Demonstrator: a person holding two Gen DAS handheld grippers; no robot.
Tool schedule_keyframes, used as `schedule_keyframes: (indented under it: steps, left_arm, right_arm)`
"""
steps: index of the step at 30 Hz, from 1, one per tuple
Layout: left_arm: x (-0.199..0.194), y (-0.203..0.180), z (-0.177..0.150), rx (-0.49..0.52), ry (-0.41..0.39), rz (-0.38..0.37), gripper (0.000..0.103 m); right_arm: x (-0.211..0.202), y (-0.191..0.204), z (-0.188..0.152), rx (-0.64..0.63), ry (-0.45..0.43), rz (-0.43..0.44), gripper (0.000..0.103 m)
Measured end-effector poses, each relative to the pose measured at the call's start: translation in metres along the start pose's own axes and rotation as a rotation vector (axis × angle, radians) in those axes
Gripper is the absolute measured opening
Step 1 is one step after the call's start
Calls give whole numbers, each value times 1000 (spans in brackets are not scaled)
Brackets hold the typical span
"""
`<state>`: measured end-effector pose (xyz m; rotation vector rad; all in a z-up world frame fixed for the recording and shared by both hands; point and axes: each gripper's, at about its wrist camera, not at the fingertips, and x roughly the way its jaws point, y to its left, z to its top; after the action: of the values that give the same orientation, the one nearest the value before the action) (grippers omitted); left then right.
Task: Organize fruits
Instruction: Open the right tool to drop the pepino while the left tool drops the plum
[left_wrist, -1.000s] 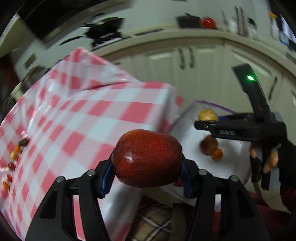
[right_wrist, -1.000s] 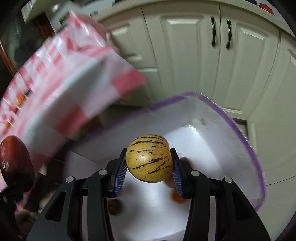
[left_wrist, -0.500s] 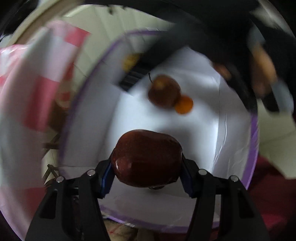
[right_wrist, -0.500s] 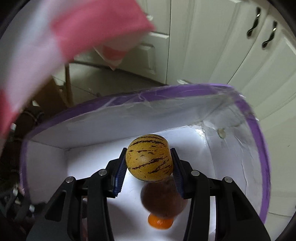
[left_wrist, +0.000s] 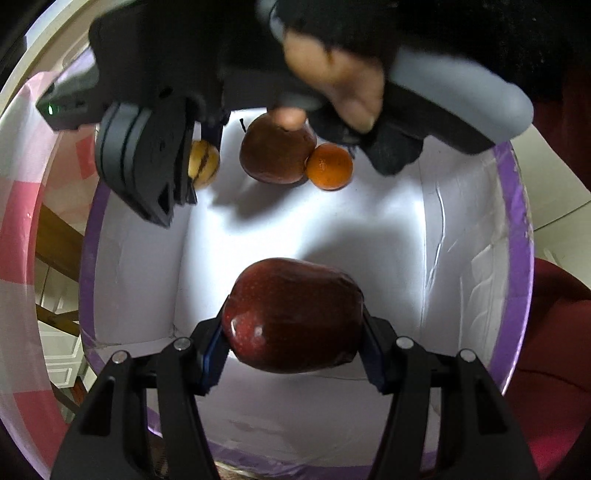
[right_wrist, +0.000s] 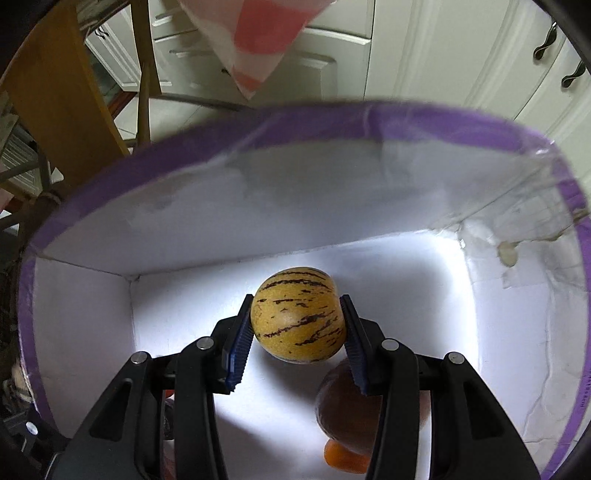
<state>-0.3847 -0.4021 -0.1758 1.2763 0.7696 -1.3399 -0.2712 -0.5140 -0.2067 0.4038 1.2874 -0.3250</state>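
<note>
Fruit box (right_wrist: 258, 225), white inside, purple-rimmed, beside white kitchen cabinets (right_wrist: 424, 62).

Both fisheye pictures were strongly curved, with black corners at the edges. The white floor of the box (left_wrist: 369, 236) was very bright, almost overexposed, and soft grey shadows lay on it under the fruits. A small glare spot shone on the red apple (left_wrist: 293, 319). The hand (left_wrist: 332, 79) at the top was blurred, and the purple rim (right_wrist: 332, 114) in the right view looked soft
</note>
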Motion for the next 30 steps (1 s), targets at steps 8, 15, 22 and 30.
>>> schedule_keyframes:
  steps: [8, 15, 22, 30]
  left_arm:
    - [3, -3, -1, 17, 14, -10, 60]
    - [-3, 9, 11, -8, -19, 1, 71]
    - [-51, 18, 9, -17, -180, 128, 89]
    - [-186, 113, -49, -378, -519, 404, 98]
  right_arm:
    - [-18, -4, -8, 25, -11, 50, 60]
    - [-75, -27, -25, 132, -105, 53, 68]
    - [-176, -37, -48, 189, -298, -27, 77]
    - [-265, 9, -13, 59, -522, -23, 82]
